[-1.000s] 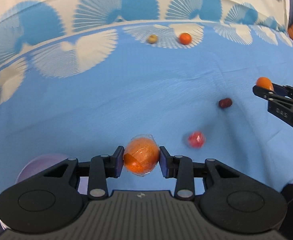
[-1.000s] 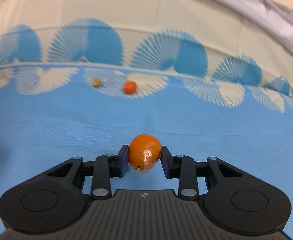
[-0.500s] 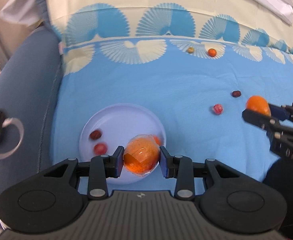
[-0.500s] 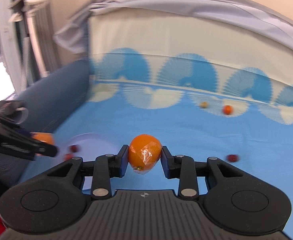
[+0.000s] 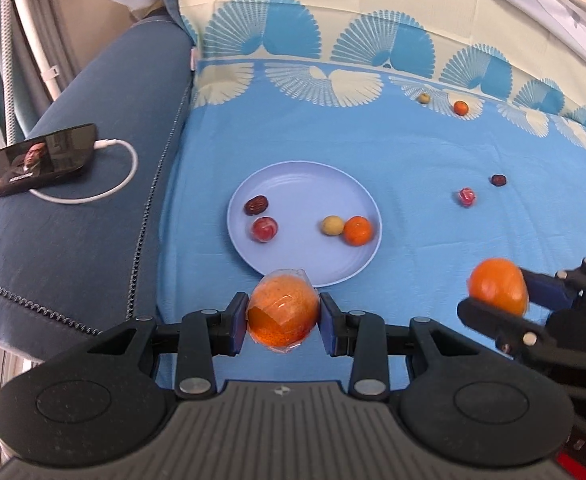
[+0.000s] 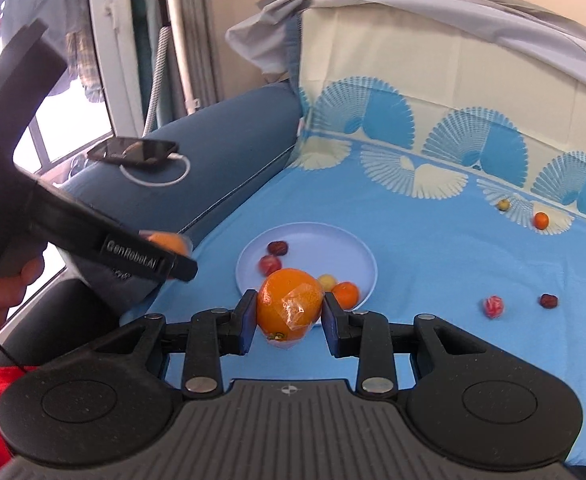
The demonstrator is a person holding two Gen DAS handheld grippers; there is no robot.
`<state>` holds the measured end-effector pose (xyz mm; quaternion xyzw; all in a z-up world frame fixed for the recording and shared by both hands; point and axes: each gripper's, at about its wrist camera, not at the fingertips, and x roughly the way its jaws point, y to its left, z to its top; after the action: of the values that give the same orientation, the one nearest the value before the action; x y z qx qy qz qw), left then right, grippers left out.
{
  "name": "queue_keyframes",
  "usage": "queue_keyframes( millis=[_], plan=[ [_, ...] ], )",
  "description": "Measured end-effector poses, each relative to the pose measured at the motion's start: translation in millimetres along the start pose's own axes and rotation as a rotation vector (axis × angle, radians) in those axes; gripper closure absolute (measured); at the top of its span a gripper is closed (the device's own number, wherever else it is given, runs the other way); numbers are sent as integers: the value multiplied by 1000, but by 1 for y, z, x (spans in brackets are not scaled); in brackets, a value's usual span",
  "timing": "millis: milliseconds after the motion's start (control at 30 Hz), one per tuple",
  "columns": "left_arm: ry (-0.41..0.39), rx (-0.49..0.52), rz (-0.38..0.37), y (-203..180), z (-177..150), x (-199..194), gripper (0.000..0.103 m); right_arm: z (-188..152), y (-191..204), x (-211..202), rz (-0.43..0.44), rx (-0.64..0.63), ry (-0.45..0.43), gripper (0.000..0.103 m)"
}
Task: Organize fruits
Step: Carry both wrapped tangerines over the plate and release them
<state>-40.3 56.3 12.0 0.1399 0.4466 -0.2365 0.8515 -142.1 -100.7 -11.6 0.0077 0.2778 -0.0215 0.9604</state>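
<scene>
1. A plastic-wrapped orange (image 5: 283,310) is pinched between the two fingers of the left gripper (image 5: 284,322), and it is held just at the near rim of the pale blue plate (image 5: 305,184).
2. A second orange (image 6: 289,303) is clamped in the right gripper (image 6: 289,322), a scrap of clear film seen on its skin and its stem end turned downward.
3. In the left wrist view, the right gripper (image 5: 493,300) is seen at the right edge, its orange (image 5: 497,287) carried above the blue cloth and to the right of the plate.
4. In the right wrist view, the left gripper (image 6: 173,258) is seen reaching in from the left, its orange (image 6: 169,242) mostly hidden behind a finger marked "GenRobot.AI".
5. Four fruits are counted on the plate: a dark red date (image 5: 256,205), a red-and-white wrapped fruit (image 5: 264,229), a small yellow fruit (image 5: 332,225) and a small orange fruit (image 5: 357,231), the last two touching.
6. Off the plate, a red wrapped fruit (image 5: 467,197) and a dark date (image 5: 498,180) are spotted close together on the blue sheet (image 5: 413,152).
7. Farther back, near the patterned border, a yellowish fruit (image 5: 424,98) and a small orange one (image 5: 461,108) are lying side by side.
8. A phone (image 5: 33,162) with a white cable (image 5: 105,190) plugged in is resting on the navy sofa arm (image 5: 73,248), well apart from the fruit.
</scene>
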Motion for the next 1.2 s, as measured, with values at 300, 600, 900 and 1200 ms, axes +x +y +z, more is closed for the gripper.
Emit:
queue_keyframes(
  millis=[300,600,900,1200],
  plan=[
    [-17,-24,-14,5,-2,-5,62,-1,8,-3,-6,-28,8,68],
    [-13,-29,-11,7,0,-2,62,0,9,0,-3,-37,17,68],
    [-13,-34,-17,7,2,-1,62,0,9,2,0,-37,26,68],
    [-14,-35,-17,8,4,0,62,1,9,6,6,-37,37,68]
  ],
)
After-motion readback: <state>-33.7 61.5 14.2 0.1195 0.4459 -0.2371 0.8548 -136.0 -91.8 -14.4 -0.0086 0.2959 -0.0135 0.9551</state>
